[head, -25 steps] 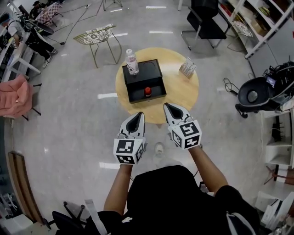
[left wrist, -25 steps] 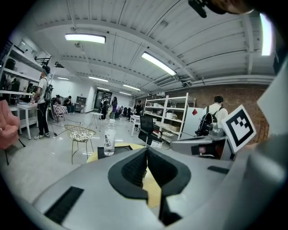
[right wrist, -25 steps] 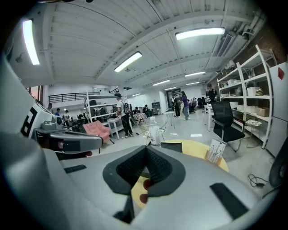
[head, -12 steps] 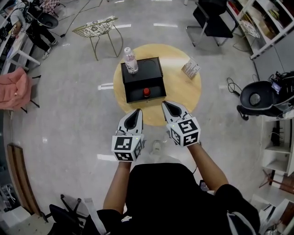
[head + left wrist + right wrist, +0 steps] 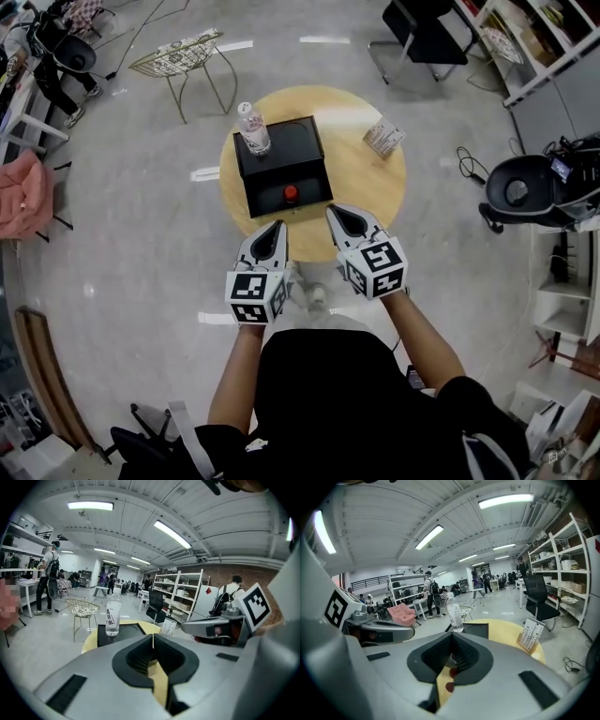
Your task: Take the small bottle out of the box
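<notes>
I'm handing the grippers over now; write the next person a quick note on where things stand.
Left gripper: shut, empty, by the round table's near edge.
Right gripper: shut, empty, beside it.
Small red-capped bottle: inside the black box, near side.
Water bottle: standing at the box's far-left corner.
Done: nothing yet.
Left: open a gripper, grasp the small bottle, lift it out.

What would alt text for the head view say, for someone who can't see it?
Seen from above, a person holds a left gripper and right gripper, jaws shut and empty, toward a round wooden table. On it sits a black box with a small red-capped bottle at its near side and a water bottle standing on its far left corner.
</notes>
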`<state>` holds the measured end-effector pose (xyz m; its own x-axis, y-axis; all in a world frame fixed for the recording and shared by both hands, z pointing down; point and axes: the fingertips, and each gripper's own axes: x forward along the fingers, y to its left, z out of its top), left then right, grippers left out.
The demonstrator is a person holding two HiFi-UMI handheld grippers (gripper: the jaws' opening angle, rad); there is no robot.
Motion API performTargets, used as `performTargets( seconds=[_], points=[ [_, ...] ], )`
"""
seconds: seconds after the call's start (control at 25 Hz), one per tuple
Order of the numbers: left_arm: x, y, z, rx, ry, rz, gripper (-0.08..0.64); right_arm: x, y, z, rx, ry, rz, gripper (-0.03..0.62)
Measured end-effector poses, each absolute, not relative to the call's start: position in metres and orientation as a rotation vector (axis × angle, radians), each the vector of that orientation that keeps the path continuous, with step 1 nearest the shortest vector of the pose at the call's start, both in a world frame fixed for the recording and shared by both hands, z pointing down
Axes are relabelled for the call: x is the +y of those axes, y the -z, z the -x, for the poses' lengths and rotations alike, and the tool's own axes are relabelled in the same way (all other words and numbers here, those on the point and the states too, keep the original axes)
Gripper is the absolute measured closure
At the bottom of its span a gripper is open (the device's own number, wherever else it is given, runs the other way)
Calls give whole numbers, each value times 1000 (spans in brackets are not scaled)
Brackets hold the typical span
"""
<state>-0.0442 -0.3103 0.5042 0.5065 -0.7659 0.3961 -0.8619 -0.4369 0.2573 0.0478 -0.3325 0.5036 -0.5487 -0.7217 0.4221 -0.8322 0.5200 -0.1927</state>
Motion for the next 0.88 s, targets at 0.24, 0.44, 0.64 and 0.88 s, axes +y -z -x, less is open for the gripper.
performTargets(
  seconds=[0.24, 0.44, 0.64, 0.88],
  points=[
    [-335, -534, 39, -1253, -387, -2344, 546, -353, -516, -48, -2418, -557, -1335, 591],
    [-350, -562, 39, -1177, -442, -2324, 535, -366, -534, -47, -2358, -586, -1353, 591],
    [-367, -583, 43, -1140, -498, -2342, 494, -372, -547, -43, -2317, -601, -1350, 591],
    [-378, -611, 34, -1010, -586, -2355, 432, -377, -564, -43, -2269, -634, -1363, 591]
  ],
)
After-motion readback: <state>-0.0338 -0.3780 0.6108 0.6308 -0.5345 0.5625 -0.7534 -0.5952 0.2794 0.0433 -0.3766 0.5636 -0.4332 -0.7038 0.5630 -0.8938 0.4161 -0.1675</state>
